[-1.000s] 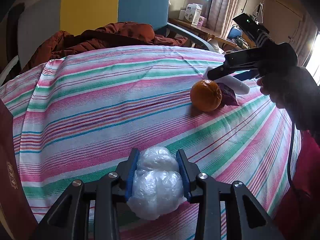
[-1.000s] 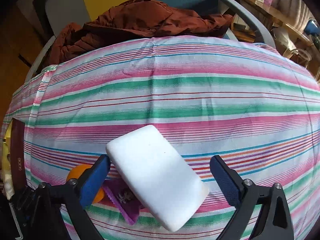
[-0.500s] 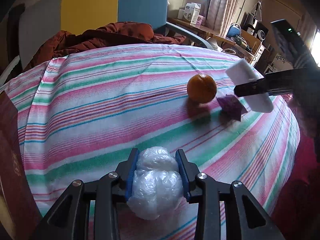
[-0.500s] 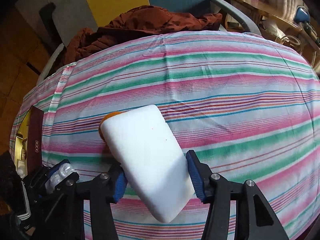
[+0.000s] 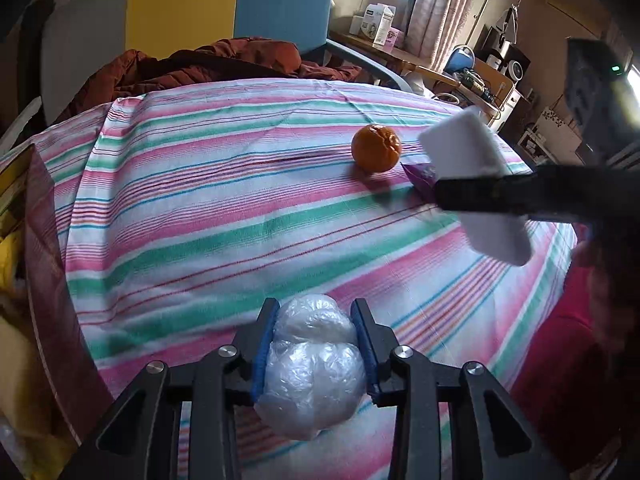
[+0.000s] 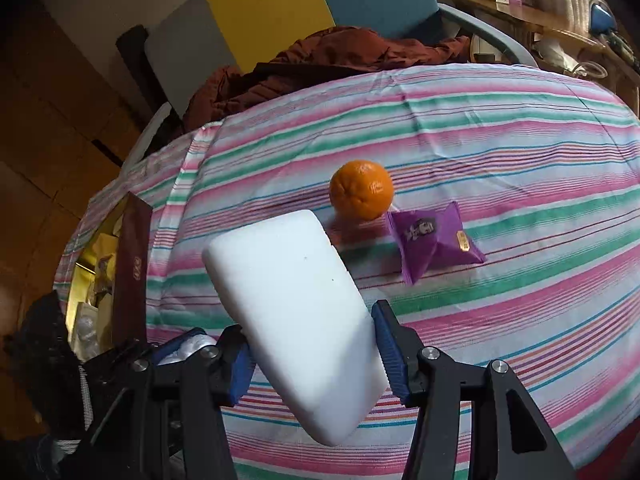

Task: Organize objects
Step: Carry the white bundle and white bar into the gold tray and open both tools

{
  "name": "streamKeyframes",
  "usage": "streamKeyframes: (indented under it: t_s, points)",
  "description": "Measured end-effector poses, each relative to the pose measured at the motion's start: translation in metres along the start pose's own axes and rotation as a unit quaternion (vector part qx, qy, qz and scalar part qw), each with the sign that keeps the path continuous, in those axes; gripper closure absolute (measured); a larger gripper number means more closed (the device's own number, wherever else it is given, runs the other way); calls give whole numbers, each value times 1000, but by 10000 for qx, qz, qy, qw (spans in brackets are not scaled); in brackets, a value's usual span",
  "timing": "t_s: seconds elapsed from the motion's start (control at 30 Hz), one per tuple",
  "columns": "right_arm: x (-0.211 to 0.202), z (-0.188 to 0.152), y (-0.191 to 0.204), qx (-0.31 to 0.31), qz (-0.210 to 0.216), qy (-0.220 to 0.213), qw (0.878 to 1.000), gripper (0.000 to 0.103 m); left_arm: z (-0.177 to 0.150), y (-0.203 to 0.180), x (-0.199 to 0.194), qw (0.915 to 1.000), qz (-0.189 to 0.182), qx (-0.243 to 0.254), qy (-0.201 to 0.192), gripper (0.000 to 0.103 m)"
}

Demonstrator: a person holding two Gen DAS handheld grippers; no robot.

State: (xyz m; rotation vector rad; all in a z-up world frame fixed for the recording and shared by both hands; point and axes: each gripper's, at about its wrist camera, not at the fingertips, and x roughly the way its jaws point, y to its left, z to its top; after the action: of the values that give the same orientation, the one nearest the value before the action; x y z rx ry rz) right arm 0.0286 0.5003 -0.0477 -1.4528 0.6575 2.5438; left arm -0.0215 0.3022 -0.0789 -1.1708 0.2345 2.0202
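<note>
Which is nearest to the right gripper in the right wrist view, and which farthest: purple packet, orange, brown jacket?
From the right gripper:
1. Purple packet, on the cloth, ahead to the right.
2. Orange, just behind it, left of the packet.
3. Brown jacket, beyond the table's far edge.

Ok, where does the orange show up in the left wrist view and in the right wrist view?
Left wrist: the orange sits right of centre in the upper half, on the striped cloth.
Right wrist: the orange is near the centre, just beyond the white block.
Shared landmark: the purple packet, touching or nearly touching the orange's right side; in the left wrist view it is partly hidden.
</note>
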Motion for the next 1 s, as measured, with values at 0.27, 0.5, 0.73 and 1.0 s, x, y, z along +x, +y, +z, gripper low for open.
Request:
streamKeyframes:
  t_s: [0.27, 0.5, 0.73, 1.0]
  points:
    - [6, -1, -2, -96, -384, 57, 9992, 49, -4, -8, -46, 9993, -16, -5, -371, 67]
    - [7, -2, 4, -277, -530, 31, 9982, 49, -1, 2, -94, 9961, 305, -41, -828, 66]
    - [7, -2, 10, -406, -538, -5, 9977, 49, -8, 24, -129, 9902, 778, -171, -1150, 66]
    - [11, -8, 17, -550, -638, 70, 9964, 49, -22, 44, -148, 9861, 992, -462, -1250, 66]
